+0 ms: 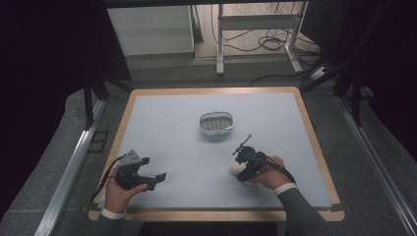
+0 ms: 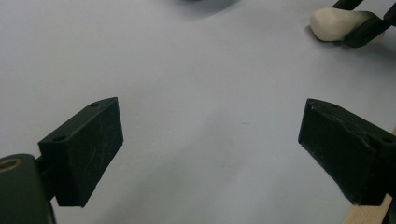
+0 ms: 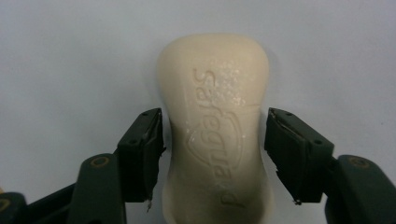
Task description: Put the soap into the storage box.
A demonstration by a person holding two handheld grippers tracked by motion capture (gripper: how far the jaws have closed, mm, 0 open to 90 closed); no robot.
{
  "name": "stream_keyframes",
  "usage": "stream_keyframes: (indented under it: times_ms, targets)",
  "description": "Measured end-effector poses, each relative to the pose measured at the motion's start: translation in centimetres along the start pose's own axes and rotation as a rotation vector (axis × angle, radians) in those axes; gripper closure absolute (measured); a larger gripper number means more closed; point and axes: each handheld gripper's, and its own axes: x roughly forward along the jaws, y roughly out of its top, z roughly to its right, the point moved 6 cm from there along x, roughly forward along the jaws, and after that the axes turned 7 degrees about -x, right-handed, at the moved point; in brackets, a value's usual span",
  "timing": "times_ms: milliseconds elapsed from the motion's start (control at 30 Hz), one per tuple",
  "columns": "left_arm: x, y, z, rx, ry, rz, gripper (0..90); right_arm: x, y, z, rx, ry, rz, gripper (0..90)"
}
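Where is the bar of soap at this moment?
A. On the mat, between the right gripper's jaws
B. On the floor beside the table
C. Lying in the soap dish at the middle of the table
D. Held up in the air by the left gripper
A: the soap lies flat on the mat, with the right gripper straddling its narrow waist, one jaw at either side.
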Motion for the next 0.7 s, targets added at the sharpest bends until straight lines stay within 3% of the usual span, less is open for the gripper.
stream_keyframes:
  times_ms: [100,267,700]
  targets:
    - [-0.1,0.0,0.0,-0.002,-0.003,0.003,7.0,0.1,0.0,-0.1,0.003,0.006,-0.01,47.9]
    - [-0.2,0.1,0.0,-0.003,-0.004,0.008,7.0,-0.1,0.2,-0.1,-0.014,-0.005,-0.029,49.1]
    - [-0.3,0.1,-0.1,-0.003,-0.004,0.012,7.0,-2.2,0.8,0.5,-0.024,-0.022,0.033,49.2]
